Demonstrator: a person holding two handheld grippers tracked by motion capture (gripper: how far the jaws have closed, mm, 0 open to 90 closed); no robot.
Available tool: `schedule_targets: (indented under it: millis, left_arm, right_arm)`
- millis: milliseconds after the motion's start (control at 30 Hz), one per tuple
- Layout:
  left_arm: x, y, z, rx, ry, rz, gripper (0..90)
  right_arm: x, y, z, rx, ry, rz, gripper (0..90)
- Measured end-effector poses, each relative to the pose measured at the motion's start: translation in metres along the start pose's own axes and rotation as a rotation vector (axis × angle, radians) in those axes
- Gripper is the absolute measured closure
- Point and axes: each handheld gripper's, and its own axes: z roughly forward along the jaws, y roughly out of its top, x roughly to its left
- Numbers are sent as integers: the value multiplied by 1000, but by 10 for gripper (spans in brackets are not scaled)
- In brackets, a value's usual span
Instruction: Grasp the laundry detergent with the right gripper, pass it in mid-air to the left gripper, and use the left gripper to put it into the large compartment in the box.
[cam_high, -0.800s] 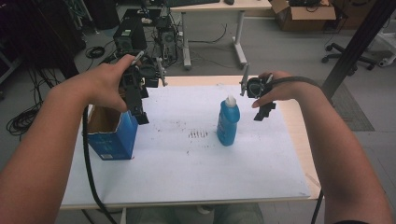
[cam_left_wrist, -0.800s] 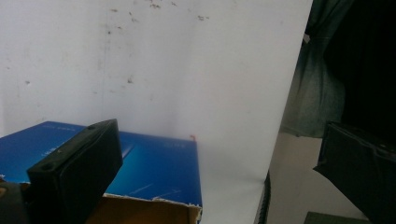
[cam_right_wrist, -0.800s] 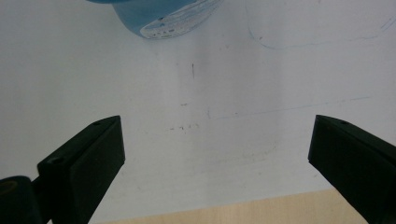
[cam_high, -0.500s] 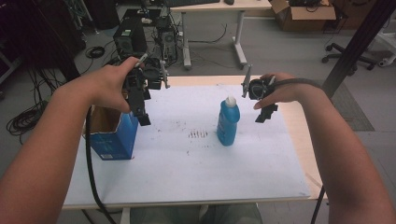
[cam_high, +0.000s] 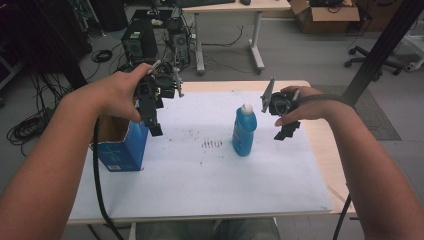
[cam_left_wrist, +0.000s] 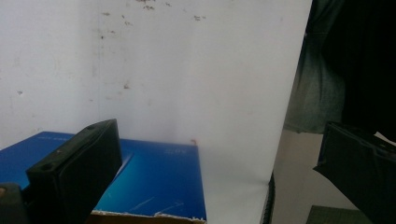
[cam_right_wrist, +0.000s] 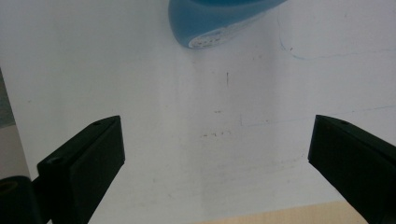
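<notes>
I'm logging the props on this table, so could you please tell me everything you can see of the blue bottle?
The blue bottle looks like glossy plastic, with a flattened body that narrows toward a white cap on top. It stands upright on the white sheet near the table's middle, right of the blue cardboard box. Nothing touches it; the right hand-held gripper hovers just beside it, jaws open. Its rounded base shows in the right gripper view.

My left gripper at the frame's upper left is black and blocky, trailing a black cable toward the bottom edge. My right gripper, upper right, carries a grey plate. Both have flat, rectangular black jaws; my forearms are bare, sleeveless.
</notes>
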Motion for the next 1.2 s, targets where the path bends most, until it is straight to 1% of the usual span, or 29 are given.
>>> schedule_targets:
  millis: [33, 67, 100, 133, 167, 233, 267, 367, 400, 433, 533, 567, 633, 667, 700, 733, 767, 800, 833, 867, 900, 933, 1000, 1067, 1100, 1133, 1200]
  left_arm:
    - [0, 0, 1, -1, 2, 2, 2]
    - [0, 0, 2, -8, -4, 2, 2]
    - [-1, 0, 4, -8, -6, 5, 2]
    - [-1, 0, 4, -8, -6, 5, 2]
    - [-1, 0, 7, -4, -9, 5, 2]
    - [-1, 0, 9, -4, -10, 5, 1]
    - [-2, 0, 12, 3, -6, 11, 2]
    - [-2, 1, 14, 0, -9, 9, 1]
    - [-3, 2, 17, 0, -11, 14, 1]
    - [-3, 2, 17, 0, -11, 14, 2]
    - [-5, 3, 20, 3, -14, 20, 1]
    - [-6, 3, 22, -3, -15, 22, 2]
    - [-6, 3, 23, 0, -13, 26, 2]
    - [-7, 3, 24, 3, -6, 28, 2]
    - [-8, 3, 24, 2, -6, 27, 2]
    - [-8, 3, 24, 2, -6, 27, 2]
    - [-8, 2, 25, -2, -10, 29, 2]
    - [-9, 2, 27, -3, -10, 29, 1]
    - [-9, 2, 27, -1, -10, 28, 1]
    - [-9, 2, 27, -1, -10, 28, 2]
    - [-10, 1, 29, 1, -8, 29, 1]
    - [-10, 1, 29, 1, -8, 29, 2]
    - [-11, 0, 30, -2, -10, 31, 2]
    - [-11, -1, 30, -2, -9, 31, 2]
    - [-11, -1, 30, -4, -8, 30, 1]
    - [-11, -2, 30, -3, -9, 29, 1]
    - [-10, -1, 30, 2, -8, 29, 1]
  right_arm:
    - [1, -1, 0, -15, 2, 2, 37]
    - [5, -2, -1, -50, 6, 18, 35]
    - [7, -3, -1, -64, 5, 25, 36]
    - [7, -3, -1, -64, 5, 25, 36]
    - [10, -5, 0, -82, 5, 47, 35]
    - [14, -8, 1, -85, 2, 64, 34]
    - [15, -10, 2, -90, 1, 65, 35]
    - [19, -13, 4, -99, -2, 77, 34]
    - [21, -16, 6, -115, -4, 99, 35]
    - [21, -16, 6, -115, -4, 99, 35]
    - [25, -19, 10, -125, -11, 129, 35]
    - [28, -20, 13, -140, -15, 152, 36]
    - [30, -21, 14, -150, -20, 160, 34]
    - [32, -22, 16, -186, -33, 187, 33]
    - [34, -22, 17, -204, -39, 204, 33]
    - [34, -22, 17, -204, -39, 204, 33]
    - [36, -23, 19, -229, -55, 226, 32]
    - [38, -24, 21, -263, -67, 265, 31]
    - [40, -25, 23, -284, -76, 286, 28]
    - [40, -25, 23, -284, -76, 286, 28]
    - [43, -25, 28, -306, -87, 306, 29]
    - [43, -25, 28, -306, -87, 306, 29]
    - [48, -25, 34, -328, -97, 330, 29]
    - [50, -25, 36, -334, -98, 334, 31]
    - [53, -24, 41, -348, -89, 346, 30]
    - [55, -23, 43, -350, -82, 342, 31]
    - [56, -23, 46, -353, -83, 348, 30]
